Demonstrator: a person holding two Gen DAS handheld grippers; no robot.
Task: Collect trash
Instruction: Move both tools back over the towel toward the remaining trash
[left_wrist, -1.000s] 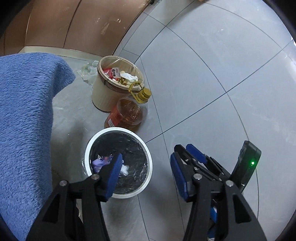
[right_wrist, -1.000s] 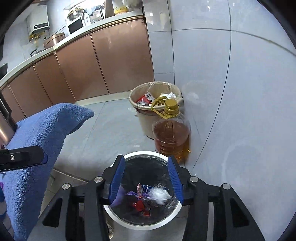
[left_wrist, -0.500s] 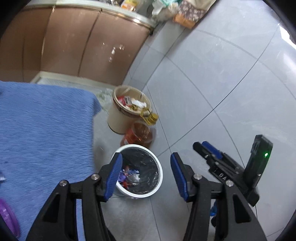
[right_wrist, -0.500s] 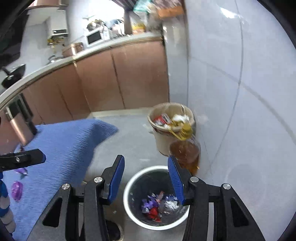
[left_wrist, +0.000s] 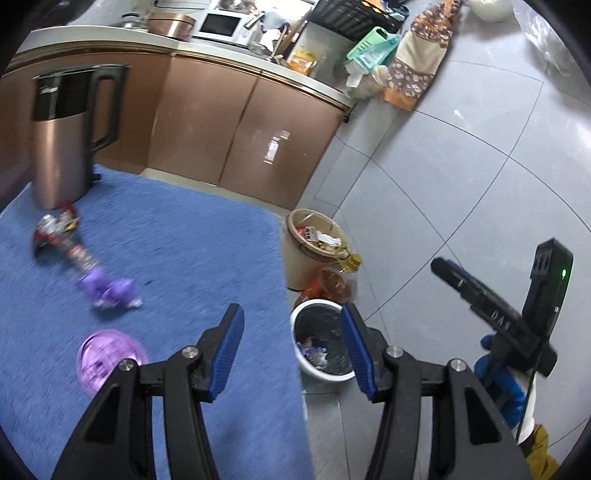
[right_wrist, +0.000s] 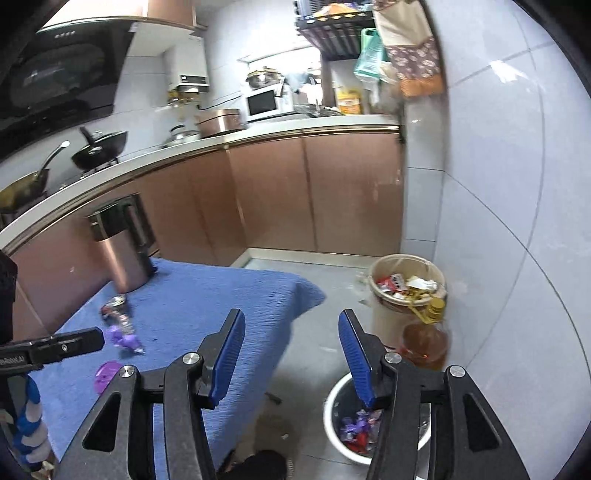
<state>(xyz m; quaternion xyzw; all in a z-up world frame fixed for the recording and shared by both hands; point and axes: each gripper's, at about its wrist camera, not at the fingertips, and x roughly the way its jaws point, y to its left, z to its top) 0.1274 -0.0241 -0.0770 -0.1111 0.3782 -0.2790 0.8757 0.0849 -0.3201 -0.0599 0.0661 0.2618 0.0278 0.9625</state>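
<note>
Purple wrappers (left_wrist: 110, 291) and red-silver wrappers (left_wrist: 61, 236) strewn at left of frame on blue-covered surface (left_wrist: 192, 236). White bin (left_wrist: 321, 343), black-lined, holding crumpled wrappers, upright on floor, lower centre.

Each black plastic two-finger claw, left (left_wrist: 291, 349) and right (right_wrist: 291, 354), carries ribbed blue pads and round silver screws at its pivots. The right claw's side shows white lettering, a black box with a green light, and a blue-and-white wrapped grip.
</note>
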